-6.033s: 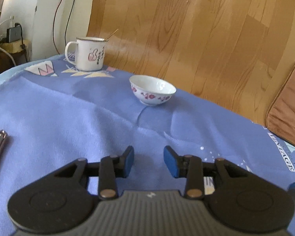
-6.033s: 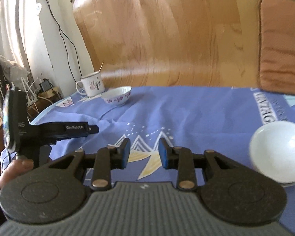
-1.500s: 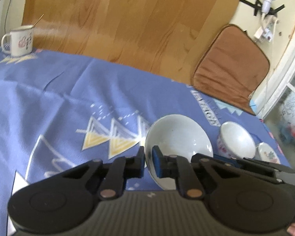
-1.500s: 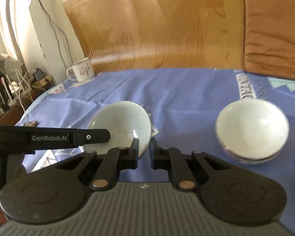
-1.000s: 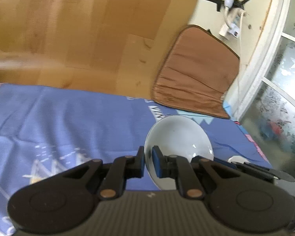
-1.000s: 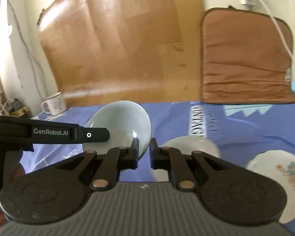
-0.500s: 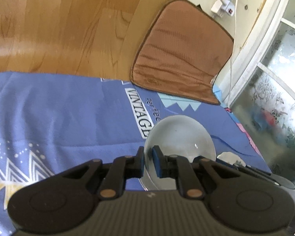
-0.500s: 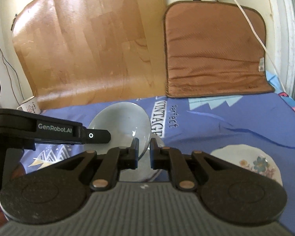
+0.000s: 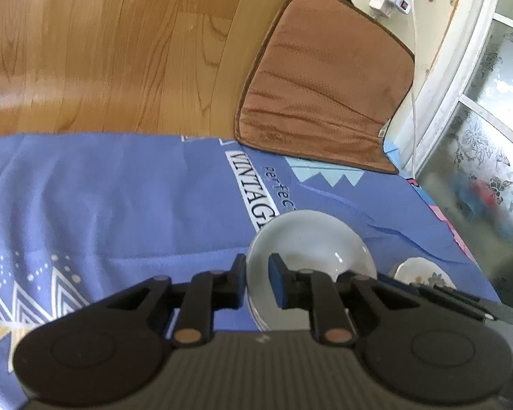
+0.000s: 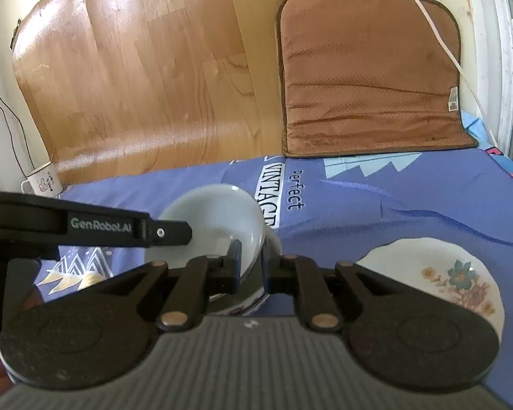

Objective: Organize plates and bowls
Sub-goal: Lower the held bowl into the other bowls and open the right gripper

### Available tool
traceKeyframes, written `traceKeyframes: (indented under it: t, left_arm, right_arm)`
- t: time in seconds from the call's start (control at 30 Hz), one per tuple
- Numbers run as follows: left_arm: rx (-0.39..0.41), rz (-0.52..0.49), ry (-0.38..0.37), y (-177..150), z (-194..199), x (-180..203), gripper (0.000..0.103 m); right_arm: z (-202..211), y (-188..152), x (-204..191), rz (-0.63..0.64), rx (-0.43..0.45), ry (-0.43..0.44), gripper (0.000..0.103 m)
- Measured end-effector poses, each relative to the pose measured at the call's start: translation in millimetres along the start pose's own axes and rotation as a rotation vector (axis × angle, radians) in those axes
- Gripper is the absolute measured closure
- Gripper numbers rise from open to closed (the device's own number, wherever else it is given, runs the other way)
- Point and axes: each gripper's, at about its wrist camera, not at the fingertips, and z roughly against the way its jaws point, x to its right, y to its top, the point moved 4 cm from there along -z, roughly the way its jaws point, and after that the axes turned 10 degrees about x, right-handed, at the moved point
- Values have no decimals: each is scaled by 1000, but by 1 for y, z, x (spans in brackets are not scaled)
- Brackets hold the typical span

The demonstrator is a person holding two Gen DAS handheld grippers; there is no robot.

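Now both grippers pinch one pale bowl (image 9: 311,242) by its rim: the left gripper (image 9: 258,282) on one side, its jaws having just eased slightly, the right gripper (image 10: 251,263) on the opposite side. That bowl sits nested in a second bowl (image 10: 246,304) on the blue cloth (image 9: 119,205), near a flowered plate (image 10: 437,273).

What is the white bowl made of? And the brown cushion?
The bowl looks like glazed ceramic: smooth, glossy, with a bright glint inside. The cushion looks like soft woven fabric: matte, wrinkled, dotted with tiny holes, darker binding around the edge.
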Motion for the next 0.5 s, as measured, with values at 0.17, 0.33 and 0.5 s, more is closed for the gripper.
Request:
traceKeyframes:
  t: [0.17,0.33,0.5]
  left_arm:
    - [14,14,13,0,3,-5,83]
    - [83,76,39,13,22,-24,77]
    - [121,117,61,21,39,-39,77]
  right_arm:
    - [0,5,3,-26,19,-5,75]
    - [8,12,4,-27,75,-37,61]
    - [19,19,10,-58,126,-53,61]
